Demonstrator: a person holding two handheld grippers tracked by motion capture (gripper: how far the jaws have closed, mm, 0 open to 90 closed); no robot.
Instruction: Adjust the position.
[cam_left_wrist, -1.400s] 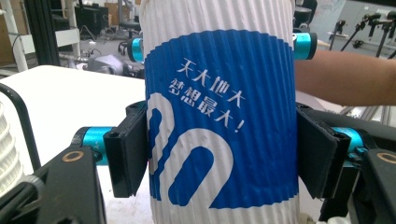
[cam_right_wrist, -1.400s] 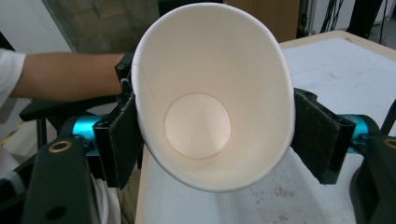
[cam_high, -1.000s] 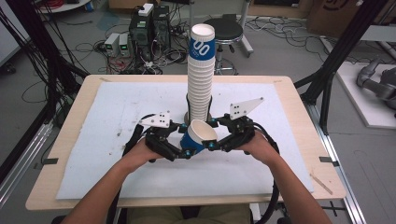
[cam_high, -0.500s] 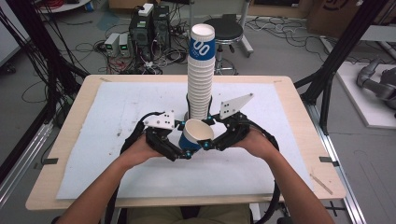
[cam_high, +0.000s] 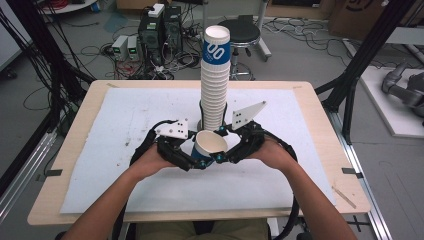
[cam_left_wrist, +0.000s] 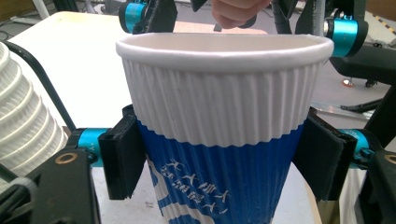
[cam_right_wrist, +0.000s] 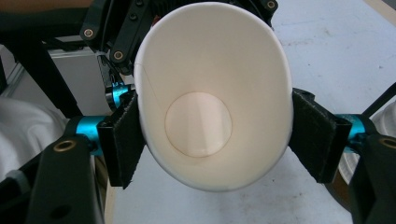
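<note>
- Near the middle of the table, toward its front edge, a blue-and-white ribbed paper cup (cam_high: 210, 146) hangs between the two grippers, mouth up and tilted, clear of the white mat (cam_high: 125, 115).
- The left gripper (cam_high: 196, 161) has just been closing; its pads now press the cup's blue lower wall.
- The right gripper (cam_high: 223, 156) clamps the cup near its rim, squeezing the mouth oval.
- Just behind stands the tall cup stack (cam_high: 214, 80).
- This looks like a hand-over step: one grip must let go before the cup can go on or away from the stack, without crushing it.
</note>
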